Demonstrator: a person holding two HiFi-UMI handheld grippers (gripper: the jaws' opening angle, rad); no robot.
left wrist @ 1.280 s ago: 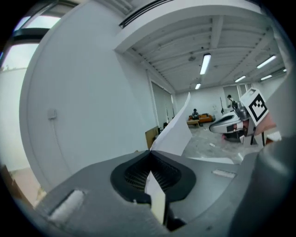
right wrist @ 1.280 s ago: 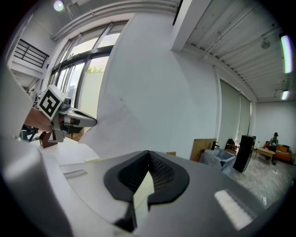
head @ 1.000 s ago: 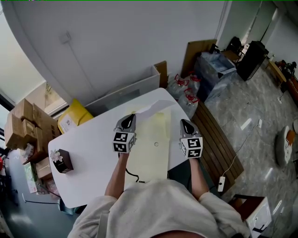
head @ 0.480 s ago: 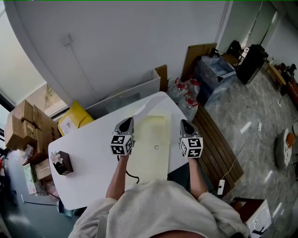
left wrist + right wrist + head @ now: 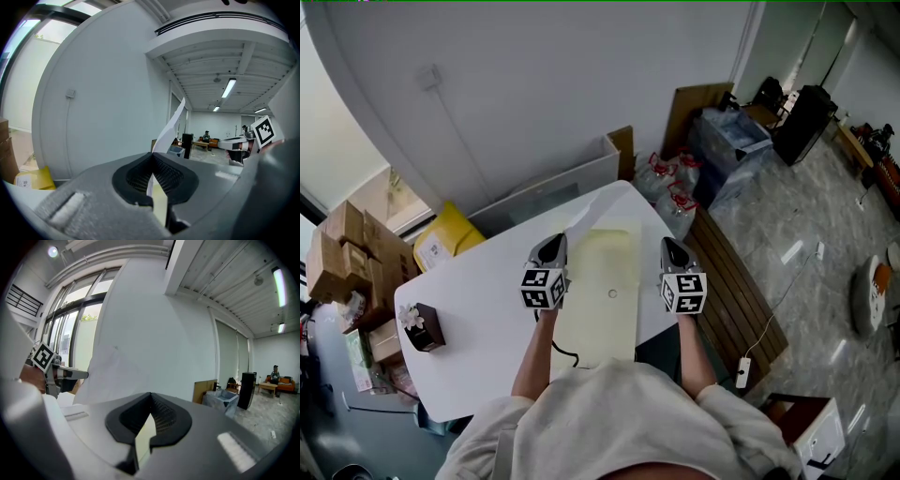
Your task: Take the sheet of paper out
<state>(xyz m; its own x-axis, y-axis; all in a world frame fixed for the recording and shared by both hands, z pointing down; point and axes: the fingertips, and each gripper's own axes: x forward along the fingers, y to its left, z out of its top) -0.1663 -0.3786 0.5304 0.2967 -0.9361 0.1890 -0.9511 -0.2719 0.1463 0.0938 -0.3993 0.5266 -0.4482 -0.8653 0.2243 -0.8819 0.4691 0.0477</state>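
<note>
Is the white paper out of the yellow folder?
Partly out: white paper pokes beyond the yellow folder, pinched by the left gripper.

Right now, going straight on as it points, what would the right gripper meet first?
Probably the plain white wall, though depth is unclear: the right gripper, shut on the pale yellow folder, faces it; the white paper sheet stands off left.

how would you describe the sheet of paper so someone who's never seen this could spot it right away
On the white table, a pale yellow folder lies in front of the person. The sheet of paper sticks up from its far end, pinched in the left gripper. It is plain white, the folder yellow.
</note>
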